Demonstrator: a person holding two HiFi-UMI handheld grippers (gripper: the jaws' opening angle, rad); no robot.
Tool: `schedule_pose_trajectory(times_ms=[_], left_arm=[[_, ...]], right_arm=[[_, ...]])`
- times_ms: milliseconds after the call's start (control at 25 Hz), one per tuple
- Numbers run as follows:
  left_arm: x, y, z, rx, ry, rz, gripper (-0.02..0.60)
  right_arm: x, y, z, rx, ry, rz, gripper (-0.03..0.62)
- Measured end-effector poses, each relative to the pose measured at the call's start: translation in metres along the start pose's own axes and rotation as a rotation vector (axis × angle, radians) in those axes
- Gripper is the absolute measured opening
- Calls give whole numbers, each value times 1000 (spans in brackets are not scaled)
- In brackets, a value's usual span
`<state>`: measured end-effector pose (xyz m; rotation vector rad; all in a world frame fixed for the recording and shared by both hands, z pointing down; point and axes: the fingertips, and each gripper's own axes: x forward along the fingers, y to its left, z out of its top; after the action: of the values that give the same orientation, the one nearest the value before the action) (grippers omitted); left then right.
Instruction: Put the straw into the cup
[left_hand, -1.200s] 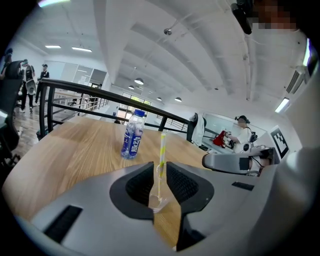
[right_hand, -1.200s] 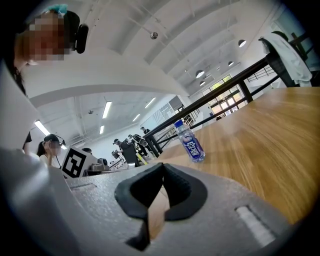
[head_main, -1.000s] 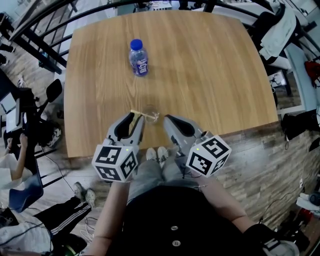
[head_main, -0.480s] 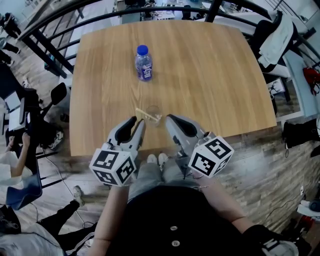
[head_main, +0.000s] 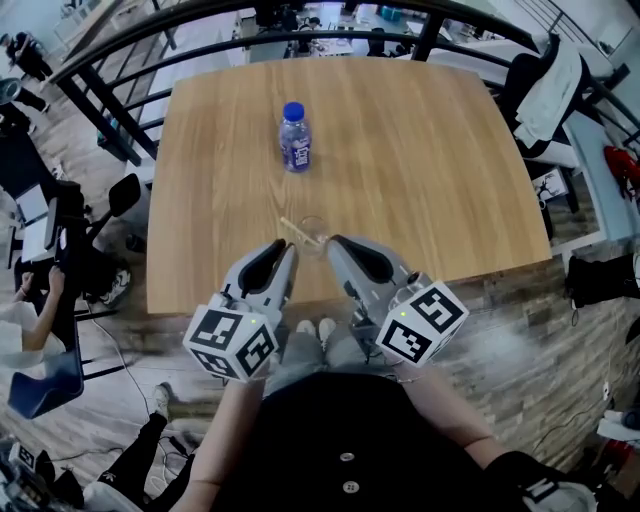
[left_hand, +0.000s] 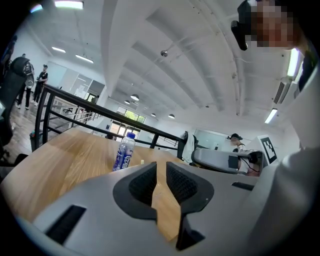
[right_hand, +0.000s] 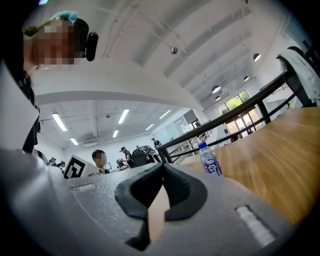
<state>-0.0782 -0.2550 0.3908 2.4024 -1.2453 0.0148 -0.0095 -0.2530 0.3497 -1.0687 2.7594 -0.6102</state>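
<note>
A clear cup (head_main: 314, 230) stands near the table's front edge in the head view. A pale straw (head_main: 293, 227) leans out of it to the left, and its tip (left_hand: 142, 162) peeks over the jaws in the left gripper view. My left gripper (head_main: 287, 251) sits just short of the cup on its left, jaws together with nothing between them. Just right of the cup is my right gripper (head_main: 335, 243), also shut and empty. In the gripper views the left gripper (left_hand: 161, 168) and the right gripper (right_hand: 162, 168) both point across the table.
A blue-capped water bottle (head_main: 295, 138) stands upright mid-table, also seen as the bottle (left_hand: 123, 151) and the bottle (right_hand: 210, 159). The wooden table (head_main: 430, 150) has black railings behind it and a chair with clothes at the right. People stand in the background.
The head view has shifted, so table and bottle sit lower in the frame. Both grippers have drawn back slightly from the cup and straw, jaws unchanged.
</note>
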Motion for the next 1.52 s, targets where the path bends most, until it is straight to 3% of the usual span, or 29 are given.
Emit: schedule_pose_trajectory(times_ms=[480, 720, 1520], left_arm=[[-9, -2, -11, -8, 20, 8, 29], [-7, -10, -15, 4, 18, -24, 23], [-4, -1, -15, -3, 16, -11, 20]], right_arm=[[0, 12, -7, -30, 45, 24, -2], [1, 11, -12, -30, 65, 29, -2], [6, 10, -20, -60, 94, 32, -2]])
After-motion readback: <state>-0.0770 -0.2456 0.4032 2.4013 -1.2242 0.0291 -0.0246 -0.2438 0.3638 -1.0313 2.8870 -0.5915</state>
